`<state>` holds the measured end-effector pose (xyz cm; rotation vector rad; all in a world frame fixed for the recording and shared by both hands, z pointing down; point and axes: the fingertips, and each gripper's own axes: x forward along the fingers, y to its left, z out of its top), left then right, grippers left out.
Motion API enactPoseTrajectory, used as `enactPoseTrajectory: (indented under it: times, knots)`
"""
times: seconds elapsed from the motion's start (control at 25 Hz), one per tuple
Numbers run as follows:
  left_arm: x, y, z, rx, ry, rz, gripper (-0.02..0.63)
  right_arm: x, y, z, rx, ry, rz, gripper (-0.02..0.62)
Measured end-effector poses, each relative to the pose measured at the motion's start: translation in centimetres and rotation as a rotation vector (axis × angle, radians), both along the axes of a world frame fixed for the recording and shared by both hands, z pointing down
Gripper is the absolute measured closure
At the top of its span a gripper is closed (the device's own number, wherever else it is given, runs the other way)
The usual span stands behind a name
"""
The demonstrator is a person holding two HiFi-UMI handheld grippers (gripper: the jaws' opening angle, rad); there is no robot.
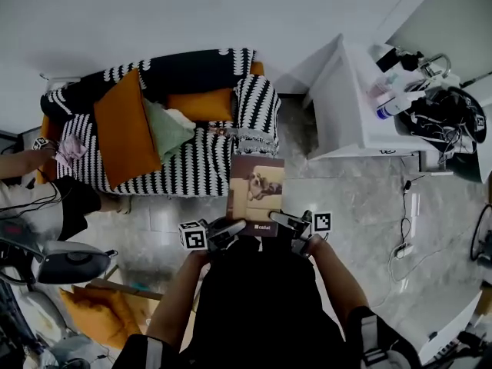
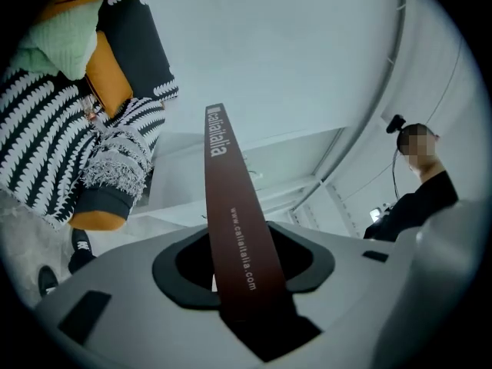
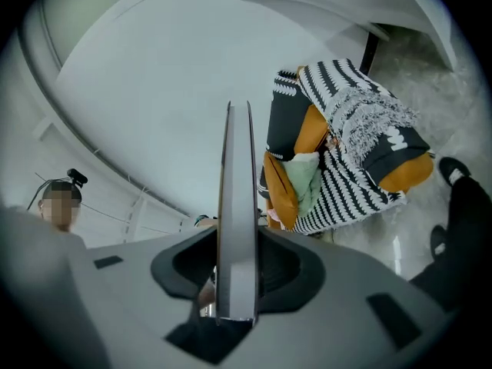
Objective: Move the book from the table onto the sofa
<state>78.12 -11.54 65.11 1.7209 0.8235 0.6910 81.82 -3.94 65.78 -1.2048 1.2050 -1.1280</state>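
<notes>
A book [image 1: 256,187] with a dog picture on its cover hangs flat over the pale floor, just in front of the black-and-white patterned sofa [image 1: 192,167]. My left gripper [image 1: 234,225] is shut on its near left corner and my right gripper [image 1: 280,220] on its near right corner. In the left gripper view the book's brown spine [image 2: 231,206] runs out between the jaws of the left gripper [image 2: 242,264] towards the sofa [image 2: 54,152]. In the right gripper view the book's page edge [image 3: 237,206] stands upright in the right gripper [image 3: 234,271], with the sofa [image 3: 346,152] beyond.
On the sofa lie an orange cushion [image 1: 123,129], a green cushion [image 1: 165,129] and an orange pillow [image 1: 201,104]. A white table [image 1: 346,106] stands right of the sofa. A person [image 1: 46,198] sits at the left. Cables [image 1: 403,229] trail on the floor at right.
</notes>
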Motion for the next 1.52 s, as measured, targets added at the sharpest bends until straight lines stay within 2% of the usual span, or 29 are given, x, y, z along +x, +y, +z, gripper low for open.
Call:
enactPoseTrajectory:
  times: [0.08, 0.28, 0.4, 0.56, 0.6, 0.8, 0.92, 1.12, 1.32, 1.44, 1.52]
  knots:
    - [1.4, -0.4, 0.7, 0.001, -0.023, -0.026, 0.428, 1.8, -0.3, 0.7, 0.001, 0.009, -0.024, 0.442]
    - [5.5, -1.8, 3.0, -0.081, -0.107, -0.164, 0.419, 6.1, -0.4, 3.7, -0.01, -0.027, -0.072, 0.442]
    - [7.6, -2.0, 6.5, -0.038, -0.173, -0.191, 0.417, 8.8, -0.9, 6.7, -0.027, -0.031, -0.109, 0.442]
    - [9.9, -2.1, 11.9, 0.145, -0.255, -0.223, 0.408, 11.4, -1.2, 11.7, -0.069, -0.088, -0.127, 0.442]
    - [10.4, -2.3, 12.9, 0.163, -0.275, -0.24, 0.402, 12.1, -1.4, 12.6, -0.068, -0.106, -0.12, 0.442]
    - [12.6, -3.8, 15.1, 0.112, -0.343, -0.368, 0.393, 15.0, -2.4, 15.4, -0.04, -0.137, -0.109, 0.442]
    - [13.2, -5.3, 16.1, 0.088, -0.362, -0.427, 0.349, 17.6, -3.1, 16.9, -0.045, -0.108, -0.1, 0.442]
    - [12.2, -6.2, 17.5, 0.096, -0.397, -0.424, 0.344, 21.0, -3.7, 20.7, -0.148, -0.126, -0.071, 0.442]
    - [11.5, -5.0, 18.1, 0.095, -0.422, -0.427, 0.344, 21.0, -3.6, 24.0, -0.339, -0.09, -0.063, 0.436]
    - [11.5, -4.5, 18.5, 0.1, -0.42, -0.43, 0.344, 21.4, -3.1, 24.7, -0.334, -0.088, 0.003, 0.431]
    - [11.5, -4.4, 18.8, 0.109, -0.412, -0.422, 0.344, 21.1, -2.6, 25.0, -0.366, -0.101, 0.023, 0.426]
